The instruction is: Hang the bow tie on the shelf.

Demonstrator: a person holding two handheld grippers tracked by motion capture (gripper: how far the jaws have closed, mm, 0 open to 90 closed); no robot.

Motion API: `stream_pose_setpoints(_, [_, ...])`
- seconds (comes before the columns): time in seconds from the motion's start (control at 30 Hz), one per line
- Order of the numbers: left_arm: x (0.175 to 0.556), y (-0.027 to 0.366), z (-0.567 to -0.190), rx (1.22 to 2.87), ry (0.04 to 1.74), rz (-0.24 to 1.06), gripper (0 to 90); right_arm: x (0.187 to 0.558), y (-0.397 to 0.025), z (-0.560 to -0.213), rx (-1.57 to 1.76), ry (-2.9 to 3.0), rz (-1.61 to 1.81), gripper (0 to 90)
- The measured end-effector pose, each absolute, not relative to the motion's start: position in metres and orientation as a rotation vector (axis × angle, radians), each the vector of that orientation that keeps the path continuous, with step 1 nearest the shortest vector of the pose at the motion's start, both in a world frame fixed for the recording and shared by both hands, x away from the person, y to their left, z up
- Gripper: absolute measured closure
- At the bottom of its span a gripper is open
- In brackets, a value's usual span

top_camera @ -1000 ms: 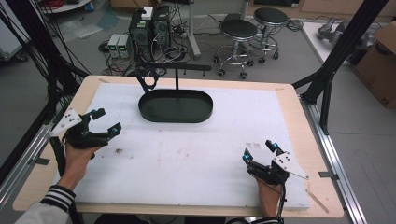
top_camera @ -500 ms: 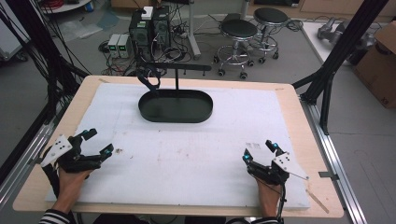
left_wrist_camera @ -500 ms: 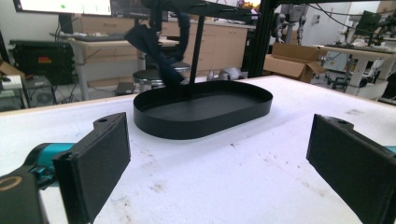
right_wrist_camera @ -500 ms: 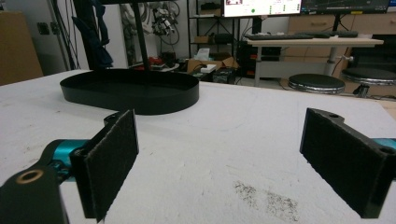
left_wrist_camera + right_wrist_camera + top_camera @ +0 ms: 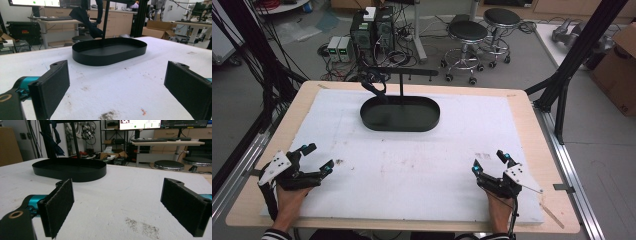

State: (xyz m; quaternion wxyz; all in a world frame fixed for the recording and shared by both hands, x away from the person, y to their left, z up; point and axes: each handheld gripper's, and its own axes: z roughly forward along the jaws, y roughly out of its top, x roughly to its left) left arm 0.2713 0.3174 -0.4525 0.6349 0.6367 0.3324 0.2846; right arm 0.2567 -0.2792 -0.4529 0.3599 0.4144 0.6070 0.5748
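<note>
High view has the left gripper pulled back from mid-table to the near left corner, jaws spread and empty like the right gripper, so probably resting.

We find no readable text anywhere. The monitors behind the desk show coloured bars and dots in both tool views, too small to read. The cardboard box at the right edge of the high view carries a dark mark we can't resolve. Nothing is printed on the black tray or the white mat.
</note>
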Motion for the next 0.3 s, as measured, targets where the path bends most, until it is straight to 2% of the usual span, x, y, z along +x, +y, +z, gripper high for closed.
stream_pose_setpoints(0.3, [0.2715,0.3188,-0.4532,1.444,0.765,0.641,6.7,0.2556,-0.2791,-0.4532,1.064,1.558,1.484,10.6])
